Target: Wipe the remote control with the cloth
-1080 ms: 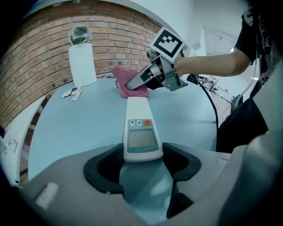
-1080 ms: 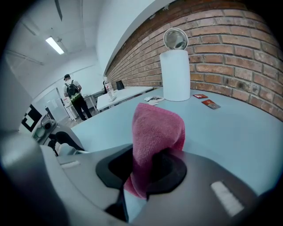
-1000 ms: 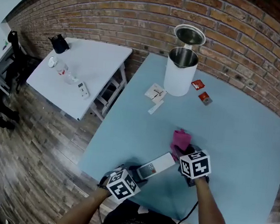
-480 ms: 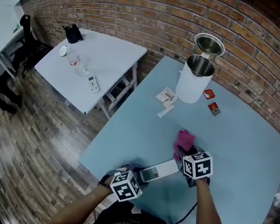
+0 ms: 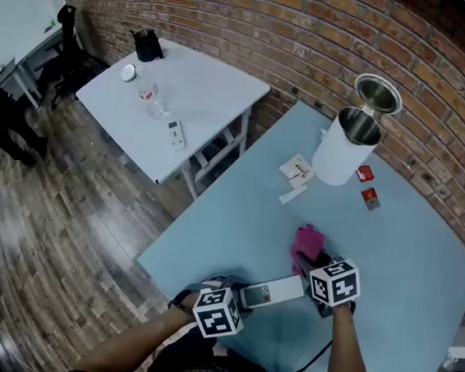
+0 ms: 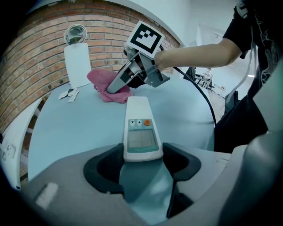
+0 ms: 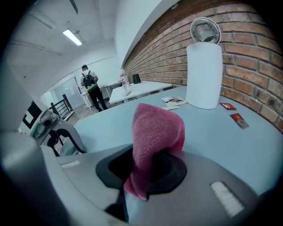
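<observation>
A white remote control with a small screen and an orange button lies on the light blue table. My left gripper is shut on its near end, and in the left gripper view the remote sits between both dark pads of that gripper. My right gripper is shut on a pink cloth at the remote's far end. In the right gripper view the cloth stands up out of the jaws of the right gripper. The cloth's loose part rests on the table beyond the remote.
A white canister with its lid open stands at the table's far side, near the brick wall. Beside it lie two red packets and paper cards. A white side table to the left carries small items. The table's near edge runs just under my grippers.
The right gripper has shifted a little sideways with the cloth and rolled slightly. The left gripper and the remote have stayed put. The head view has swung, so everything sits further right.
</observation>
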Tool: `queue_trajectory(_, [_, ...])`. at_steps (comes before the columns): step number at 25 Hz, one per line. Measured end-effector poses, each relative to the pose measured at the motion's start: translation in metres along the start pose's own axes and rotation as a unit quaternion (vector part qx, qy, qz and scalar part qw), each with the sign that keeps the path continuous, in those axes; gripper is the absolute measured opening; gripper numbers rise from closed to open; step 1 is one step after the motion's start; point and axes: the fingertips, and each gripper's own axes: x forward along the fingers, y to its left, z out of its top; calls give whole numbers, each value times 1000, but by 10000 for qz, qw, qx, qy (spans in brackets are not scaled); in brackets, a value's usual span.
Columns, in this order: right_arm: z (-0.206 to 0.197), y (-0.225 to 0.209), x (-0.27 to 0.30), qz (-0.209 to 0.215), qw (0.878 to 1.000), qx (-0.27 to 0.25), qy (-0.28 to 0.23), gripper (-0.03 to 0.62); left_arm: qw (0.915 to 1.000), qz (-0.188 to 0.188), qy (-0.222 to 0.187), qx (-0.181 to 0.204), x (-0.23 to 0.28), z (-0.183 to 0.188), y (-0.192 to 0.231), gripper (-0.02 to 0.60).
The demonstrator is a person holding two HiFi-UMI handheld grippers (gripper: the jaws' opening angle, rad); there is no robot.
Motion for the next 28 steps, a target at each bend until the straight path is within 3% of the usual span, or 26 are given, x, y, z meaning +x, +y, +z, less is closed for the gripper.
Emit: queue_trajectory(28, [14,100,25,1173,9915,-561,51,74,9998,-1,174,1,2,-2,-1,276])
